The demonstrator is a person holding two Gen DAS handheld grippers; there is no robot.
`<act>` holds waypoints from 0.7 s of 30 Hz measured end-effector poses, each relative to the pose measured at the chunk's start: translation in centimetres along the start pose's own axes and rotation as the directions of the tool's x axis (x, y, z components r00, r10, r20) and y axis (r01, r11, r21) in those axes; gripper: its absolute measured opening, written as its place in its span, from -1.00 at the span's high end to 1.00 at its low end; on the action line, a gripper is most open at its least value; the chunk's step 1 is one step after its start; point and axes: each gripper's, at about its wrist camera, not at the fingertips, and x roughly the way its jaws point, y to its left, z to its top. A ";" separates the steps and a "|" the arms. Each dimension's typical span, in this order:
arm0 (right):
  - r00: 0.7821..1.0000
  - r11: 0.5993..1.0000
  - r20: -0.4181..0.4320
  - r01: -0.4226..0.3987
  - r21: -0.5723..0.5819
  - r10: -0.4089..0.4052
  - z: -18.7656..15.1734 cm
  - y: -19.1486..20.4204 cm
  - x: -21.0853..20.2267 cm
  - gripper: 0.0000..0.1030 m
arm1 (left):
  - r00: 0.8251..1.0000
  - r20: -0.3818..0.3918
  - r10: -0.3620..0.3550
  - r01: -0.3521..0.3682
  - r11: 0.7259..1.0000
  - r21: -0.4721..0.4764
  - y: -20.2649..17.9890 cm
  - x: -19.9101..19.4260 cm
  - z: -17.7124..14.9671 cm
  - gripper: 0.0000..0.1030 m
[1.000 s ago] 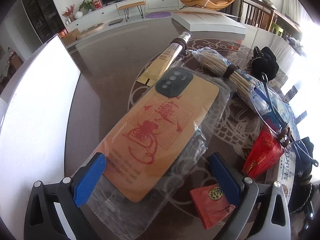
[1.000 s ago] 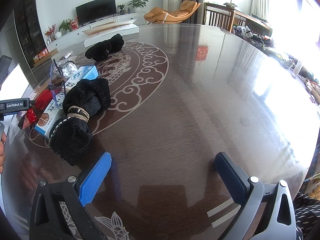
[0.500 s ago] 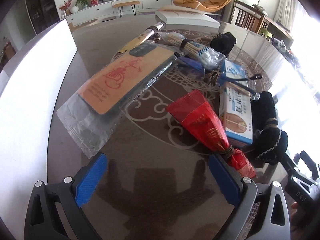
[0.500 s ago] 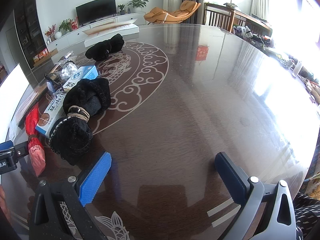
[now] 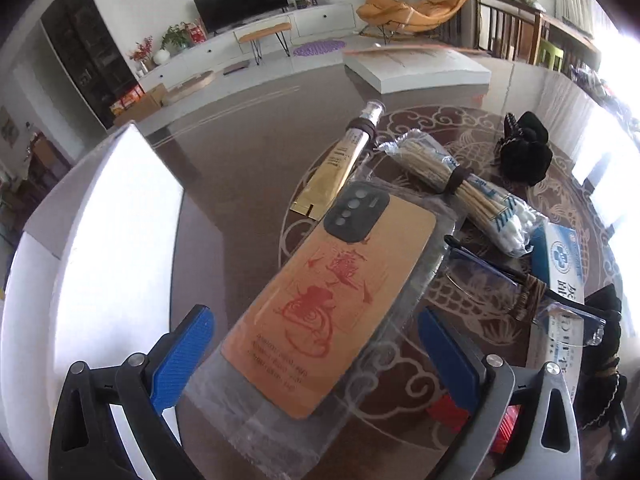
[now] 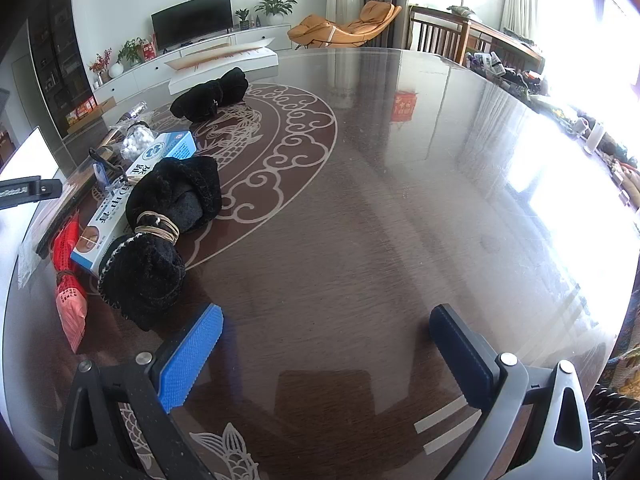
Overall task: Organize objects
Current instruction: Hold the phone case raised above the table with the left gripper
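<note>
The left gripper is held wide open, its blue-padded fingers spread to either side of a phone case sealed in a clear plastic sleeve; whether the pads touch the sleeve cannot be told; the case is orange with a red printed figure and a dark camera panel at its far end, and it lies on the dark glass-topped table. A white box is seen just left of the left finger; a red packet shows partly behind the right finger. Beyond the case, a gold tube with a silver cap is laid just past the camera panel; a banded bundle of cotton swabs in plastic lies to the right of it; a pair of glasses rests near the sleeve's right edge, partly on a blue-and-white box; a black cloth bundle sits farther back.

The right gripper is likewise held open, nothing between its fingers, above bare table surface. To its left a black knitted bundle tied with rubber bands is seen lying against the blue-and-white box; the red packet lies beside the box on the far left; a second black bundle sits farther back, in front of a flat white box.
</note>
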 end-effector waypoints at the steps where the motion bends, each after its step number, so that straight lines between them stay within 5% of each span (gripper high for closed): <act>1: 1.000 1.000 0.000 0.000 0.000 0.000 0.0 0.0 0.0 -1.00 | 0.999 -0.025 -0.020 0.020 1.000 0.014 0.0 1.0 0.6 -1.00; 8: 1.000 1.000 0.000 0.000 0.000 0.000 0.0 0.0 0.0 -1.00 | 0.978 -0.069 -0.195 0.203 0.969 0.139 -1.3 2.7 1.8 -1.00; 13: 1.000 1.000 0.000 0.001 0.000 -0.001 0.0 0.0 0.0 -1.00 | 0.983 -0.071 -0.171 0.183 0.955 0.233 -2.9 2.6 1.8 -1.00; 21: 1.000 1.000 0.000 0.001 0.000 -0.001 0.0 0.0 0.0 -1.00 | 0.976 -0.069 -0.206 0.206 0.979 -0.007 0.3 4.2 2.8 -1.00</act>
